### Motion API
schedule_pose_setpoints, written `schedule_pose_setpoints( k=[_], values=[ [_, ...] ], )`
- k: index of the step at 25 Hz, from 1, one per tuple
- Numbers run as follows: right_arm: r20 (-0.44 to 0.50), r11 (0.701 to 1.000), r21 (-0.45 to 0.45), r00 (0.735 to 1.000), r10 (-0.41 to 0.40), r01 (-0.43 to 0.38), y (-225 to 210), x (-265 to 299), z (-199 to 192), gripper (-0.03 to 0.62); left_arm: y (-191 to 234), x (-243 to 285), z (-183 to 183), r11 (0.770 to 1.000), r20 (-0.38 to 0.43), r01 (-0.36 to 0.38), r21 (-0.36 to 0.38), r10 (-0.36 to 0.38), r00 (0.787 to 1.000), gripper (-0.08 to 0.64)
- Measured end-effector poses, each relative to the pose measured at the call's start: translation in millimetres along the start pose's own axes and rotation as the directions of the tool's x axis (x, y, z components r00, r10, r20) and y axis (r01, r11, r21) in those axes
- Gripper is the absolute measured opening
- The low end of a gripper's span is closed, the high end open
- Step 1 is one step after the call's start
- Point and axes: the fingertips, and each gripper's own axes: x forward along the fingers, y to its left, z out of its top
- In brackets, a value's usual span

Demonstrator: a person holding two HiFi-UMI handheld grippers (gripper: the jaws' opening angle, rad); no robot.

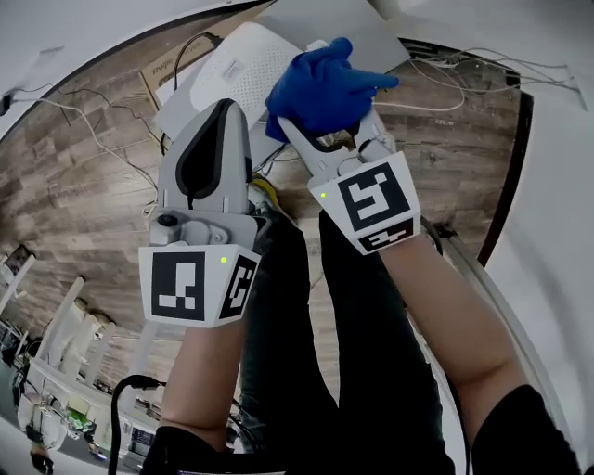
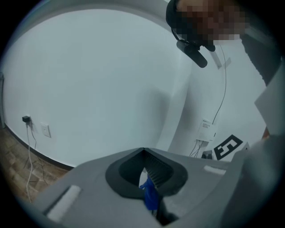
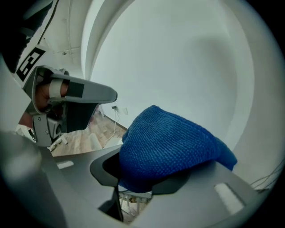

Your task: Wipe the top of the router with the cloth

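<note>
The blue cloth (image 1: 320, 83) is bunched over the tips of my right gripper (image 1: 325, 109), which is shut on it and held up toward the head camera. In the right gripper view the cloth (image 3: 173, 142) covers the jaw tips of the right gripper (image 3: 149, 167). The white router (image 1: 232, 67), flat with a perforated top, lies below and behind both grippers. My left gripper (image 1: 223, 107) stands beside the right one with its jaws shut and nothing held. In the left gripper view, a sliver of blue shows through the gap of the left gripper (image 2: 144, 153).
A grey flat panel (image 1: 348, 26) lies beside the router on the wooden surface (image 1: 83, 186). Thin cables (image 1: 469, 67) run along its far edge and left side. The person's dark trouser legs (image 1: 306, 371) fill the lower middle. A white wall with a socket (image 2: 45, 130) faces the left gripper.
</note>
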Motion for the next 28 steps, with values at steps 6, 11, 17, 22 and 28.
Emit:
schedule_pose_setpoints(
  k=[6,11,17,22,28],
  values=[
    [-0.050,0.995,-0.071,0.996,0.067,-0.070,47.5,50.0,-10.6,0.169,51.5,-40.7,-7.3,0.998,0.024,-0.058,-0.017,0.059,0.998,0.000],
    [-0.054,0.988,-0.130,0.996,0.072,-0.079,59.9,89.6,-2.2,0.169,98.2,-71.6,-27.8,0.991,0.020,-0.125,-0.056,0.126,0.992,0.000],
    [-0.058,0.977,-0.204,0.997,0.052,-0.063,63.8,124.0,14.4,0.169,139.6,-90.5,-50.7,0.978,-0.003,-0.183,-0.103,0.184,0.983,0.000],
    [-0.079,0.959,-0.258,0.992,0.095,-0.113,76.4,142.2,24.1,0.169,150.4,-93.7,-45.1,0.973,0.009,-0.199,-0.117,0.202,0.979,0.000],
    [-0.114,0.924,-0.339,0.983,0.145,-0.176,88.5,164.8,35.8,0.169,170.9,-98.8,-36.1,0.964,0.023,-0.234,-0.129,0.239,0.971,0.000]
  ],
)
